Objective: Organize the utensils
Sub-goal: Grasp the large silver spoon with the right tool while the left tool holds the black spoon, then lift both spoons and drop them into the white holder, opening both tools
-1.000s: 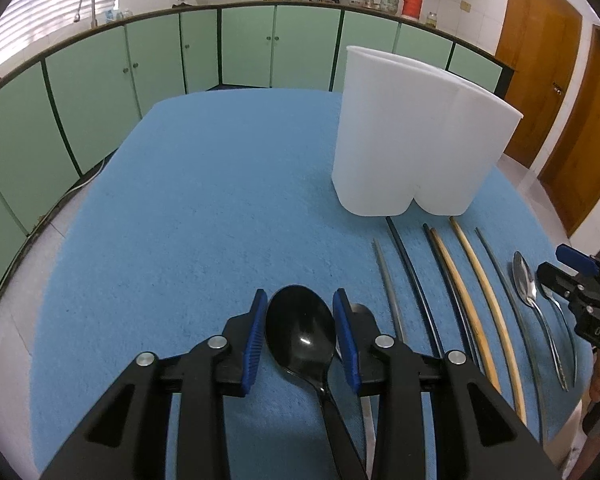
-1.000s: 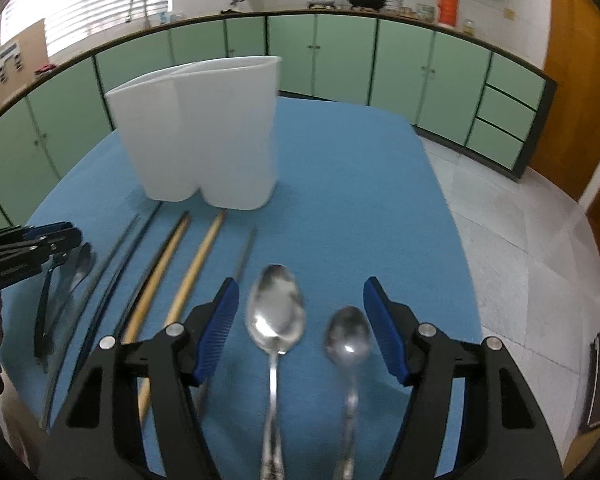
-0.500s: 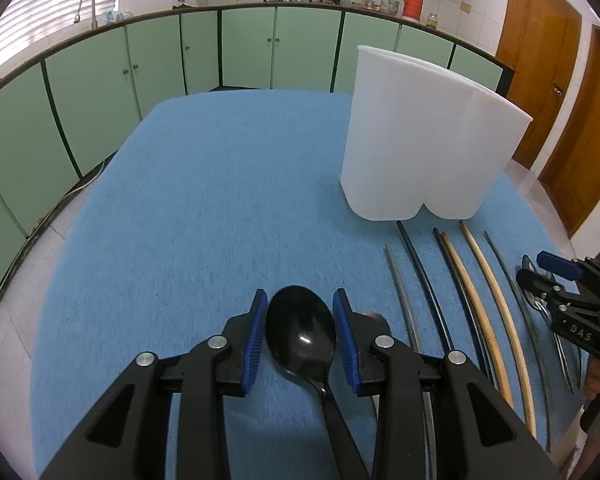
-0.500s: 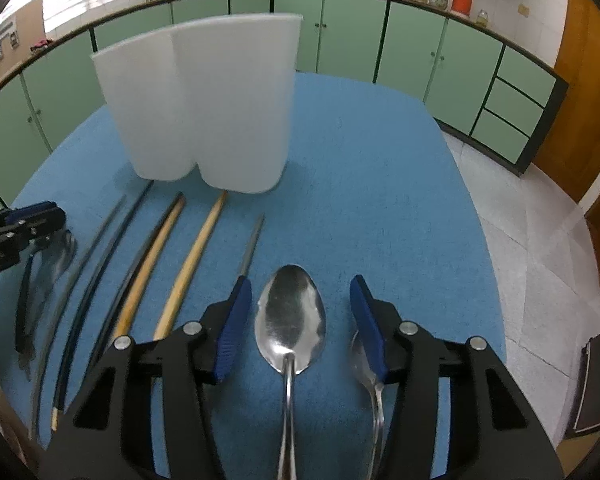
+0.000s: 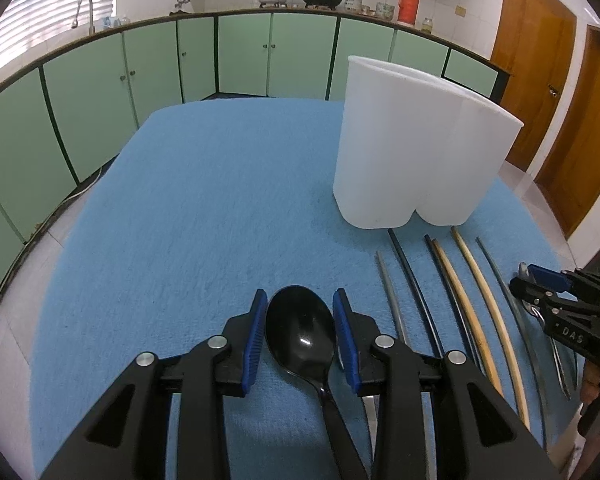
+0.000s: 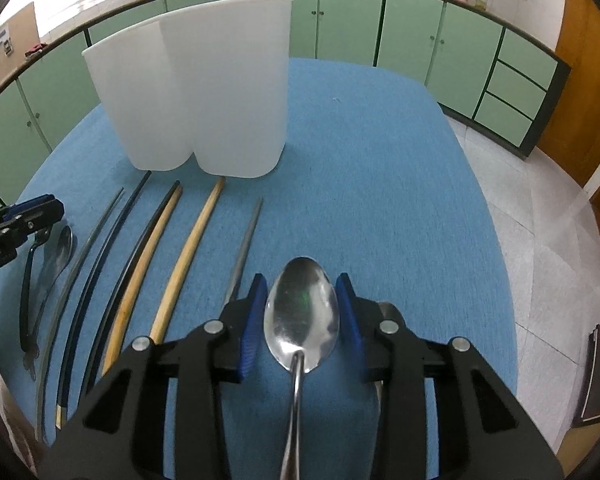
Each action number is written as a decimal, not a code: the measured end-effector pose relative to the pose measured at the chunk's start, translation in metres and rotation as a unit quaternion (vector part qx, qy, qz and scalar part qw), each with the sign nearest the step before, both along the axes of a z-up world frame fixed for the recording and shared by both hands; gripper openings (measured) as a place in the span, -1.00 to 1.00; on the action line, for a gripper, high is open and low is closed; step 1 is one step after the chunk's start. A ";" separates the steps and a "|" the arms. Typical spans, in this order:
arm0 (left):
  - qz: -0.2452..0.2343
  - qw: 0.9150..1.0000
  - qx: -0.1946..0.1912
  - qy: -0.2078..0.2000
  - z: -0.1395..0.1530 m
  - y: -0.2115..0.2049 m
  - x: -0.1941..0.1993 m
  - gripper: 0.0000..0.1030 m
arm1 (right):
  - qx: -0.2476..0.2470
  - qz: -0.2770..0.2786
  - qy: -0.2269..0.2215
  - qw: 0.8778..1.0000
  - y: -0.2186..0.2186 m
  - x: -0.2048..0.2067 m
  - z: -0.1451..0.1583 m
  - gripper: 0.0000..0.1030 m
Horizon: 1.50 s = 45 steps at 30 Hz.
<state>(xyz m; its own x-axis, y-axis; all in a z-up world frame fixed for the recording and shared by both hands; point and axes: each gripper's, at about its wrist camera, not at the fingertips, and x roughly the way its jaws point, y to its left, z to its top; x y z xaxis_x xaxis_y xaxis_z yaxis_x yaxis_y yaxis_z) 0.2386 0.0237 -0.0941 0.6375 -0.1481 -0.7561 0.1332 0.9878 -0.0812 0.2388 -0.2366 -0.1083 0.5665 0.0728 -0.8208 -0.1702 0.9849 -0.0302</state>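
My left gripper (image 5: 300, 312) is shut on a black plastic spoon (image 5: 302, 334), bowl between the blue pads, held over the blue mat. My right gripper (image 6: 302, 296) is shut on a silver metal spoon (image 6: 302, 320). A white two-lobed plastic utensil holder (image 5: 416, 148) stands on the mat ahead of both; it also shows in the right wrist view (image 6: 204, 92). Several chopsticks, black, wooden and metal (image 6: 188, 248), lie in a row in front of the holder. Each gripper shows at the edge of the other's view: the right (image 5: 540, 284), the left (image 6: 40, 210).
The table is covered by a blue mat (image 5: 204, 208). Another silver spoon (image 6: 58, 248) lies at the left of the chopstick row, and one more is partly hidden under my right gripper. Green cabinets (image 5: 240, 56) ring the room; wooden doors (image 5: 540, 64) stand at right.
The right gripper closed from wide open onto the silver spoon and lifted it. The left gripper kept its hold on the black spoon and rose slightly.
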 end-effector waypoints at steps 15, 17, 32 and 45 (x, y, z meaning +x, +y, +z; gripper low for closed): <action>0.009 0.995 -0.027 -0.097 0.030 0.008 -0.027 -0.36 | 0.084 0.023 -0.104 0.991 -0.020 -0.034 0.049 -0.34; 0.011 0.993 -0.032 -0.116 0.035 0.009 -0.031 -0.36 | 0.095 0.023 -0.121 0.988 -0.024 -0.036 0.059 -0.34; 0.016 0.975 -0.046 -0.215 0.094 0.007 -0.028 -0.36 | 0.149 0.045 -0.211 0.965 -0.033 -0.040 0.128 -0.35; 0.022 0.929 -0.011 -0.369 0.167 -0.032 0.066 -0.36 | 0.170 0.016 -0.384 0.908 -0.017 0.051 0.212 -0.34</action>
<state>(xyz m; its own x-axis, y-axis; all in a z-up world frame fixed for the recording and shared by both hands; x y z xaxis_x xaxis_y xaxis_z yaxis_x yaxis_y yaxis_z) 0.3051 -0.0079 0.0725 0.9869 -0.1193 -0.1085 0.1196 0.9928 -0.0037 0.2895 -0.2536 0.1036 0.9551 0.2741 -0.1127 -0.2560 0.9546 0.1524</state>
